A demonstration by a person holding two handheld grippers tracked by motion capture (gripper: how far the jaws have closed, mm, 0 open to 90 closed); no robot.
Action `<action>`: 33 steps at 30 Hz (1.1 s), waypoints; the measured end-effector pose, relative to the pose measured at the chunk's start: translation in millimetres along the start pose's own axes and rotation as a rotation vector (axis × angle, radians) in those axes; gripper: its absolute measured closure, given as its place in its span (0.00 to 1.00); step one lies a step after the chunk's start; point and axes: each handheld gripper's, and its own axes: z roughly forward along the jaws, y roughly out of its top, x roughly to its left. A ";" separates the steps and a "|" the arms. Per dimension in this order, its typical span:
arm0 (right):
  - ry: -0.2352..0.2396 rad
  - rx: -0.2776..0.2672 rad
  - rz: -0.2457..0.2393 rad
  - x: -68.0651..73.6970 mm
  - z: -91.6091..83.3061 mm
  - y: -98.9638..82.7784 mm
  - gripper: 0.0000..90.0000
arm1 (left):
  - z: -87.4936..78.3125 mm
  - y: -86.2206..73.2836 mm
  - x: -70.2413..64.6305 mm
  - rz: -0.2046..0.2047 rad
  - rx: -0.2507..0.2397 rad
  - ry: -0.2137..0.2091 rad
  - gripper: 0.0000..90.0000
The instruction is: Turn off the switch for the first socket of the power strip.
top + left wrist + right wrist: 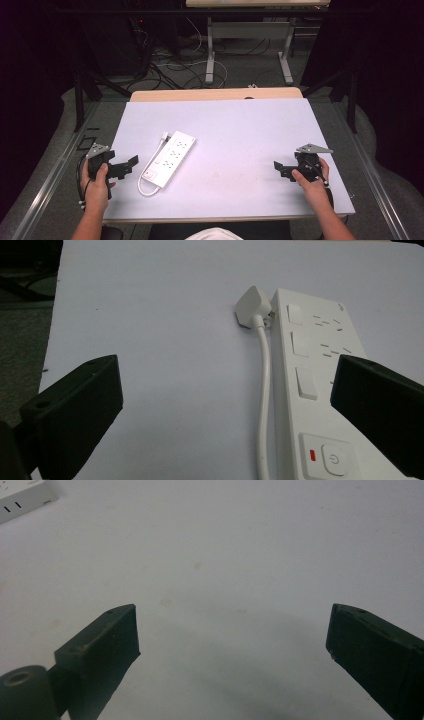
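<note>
A white power strip (pixel 170 157) lies slanted on the left half of the white tabletop (pixel 250 130). Its short white cable (pixel 146 180) loops along its left side, and the white plug (pixel 164 135) rests by its far end. My left gripper (pixel 131 164) is just left of the strip and points at it. In the left gripper view the left gripper (pixel 225 385) is open, with the cable (pixel 263 390), the plug (pixel 252 307) and the strip (pixel 305 365) ahead. My right gripper (pixel 278 167) hovers near the right edge, open and holding nothing. It (pixel 232 630) faces bare tabletop, with a corner of the strip (pixel 22 495) far off.
A wooden strip (pixel 215 94) borders the table's far side. Beyond it, cables (pixel 170 70) lie on the floor around another table's metal legs (pixel 210 50). Dark frames stand at both sides. The front table edge (pixel 225 219) runs close to the hands.
</note>
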 end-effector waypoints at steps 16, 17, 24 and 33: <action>-0.020 -0.005 0.023 -9.4 -0.3 -2.4 0.07 | 9.9 -11.9 3.6 0.029 0.030 -0.023 0.00; -0.022 -0.002 0.019 -10.3 -0.3 -2.7 0.07 | 10.4 -12.3 3.6 0.030 0.036 -0.022 0.00; -0.027 0.001 0.031 -12.2 0.1 -3.6 0.07 | 13.0 -14.6 6.7 0.027 0.052 -0.014 0.00; -0.024 0.005 0.035 -11.7 1.1 -4.2 0.07 | 14.5 -16.5 9.9 0.010 0.055 -0.002 0.00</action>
